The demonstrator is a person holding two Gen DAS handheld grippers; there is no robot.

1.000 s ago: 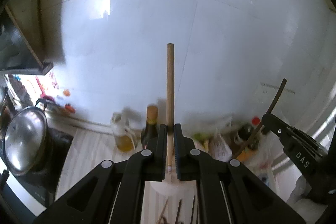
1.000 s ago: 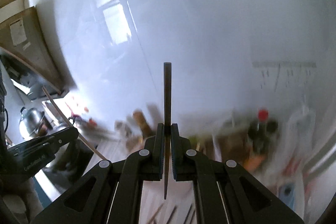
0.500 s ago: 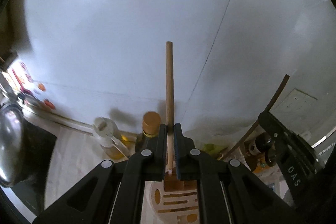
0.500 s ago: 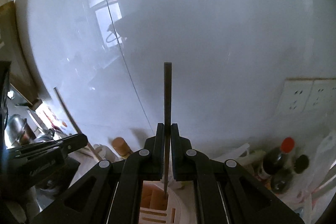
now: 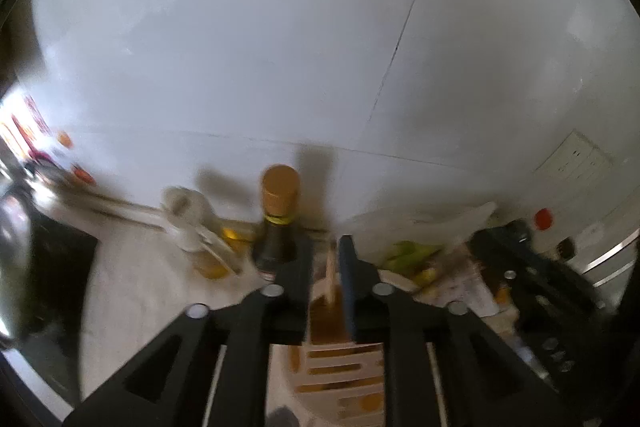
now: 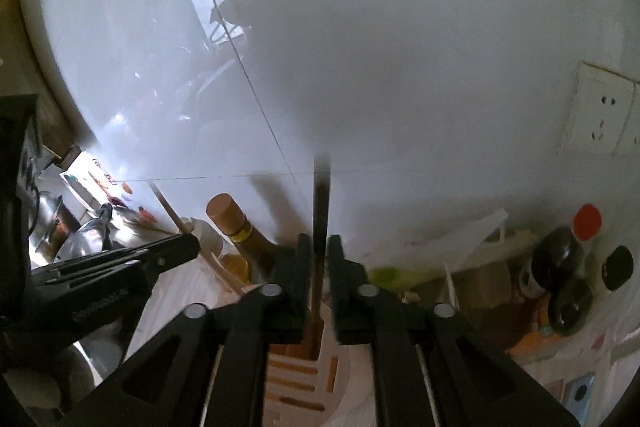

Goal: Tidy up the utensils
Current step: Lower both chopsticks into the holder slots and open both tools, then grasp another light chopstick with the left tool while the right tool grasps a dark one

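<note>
Both claws had just been opening: your left gripper freed its wooden chopstick and your right gripper its dark chopstick, each dropping upright into the slotted holder directly below.

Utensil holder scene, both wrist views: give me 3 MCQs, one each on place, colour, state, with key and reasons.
1. Where is the slotted utensil holder?
A. directly below the right tongs
B. hung on the wall
C. beside the wall socket

2. What colour is the cap of the dark bottle behind the left tongs?
A. green
B. golden brown
C. blue

3. How do the left tongs stand?
A. clamped shut on a spoon
B. parted, a light wooden stick loose between them
C. out of view

Key: A, the holder's slots show between the right tongs; B, the cap is golden brown; B, gaps show either side of the light wooden stick, the jaws having just opened.
</note>
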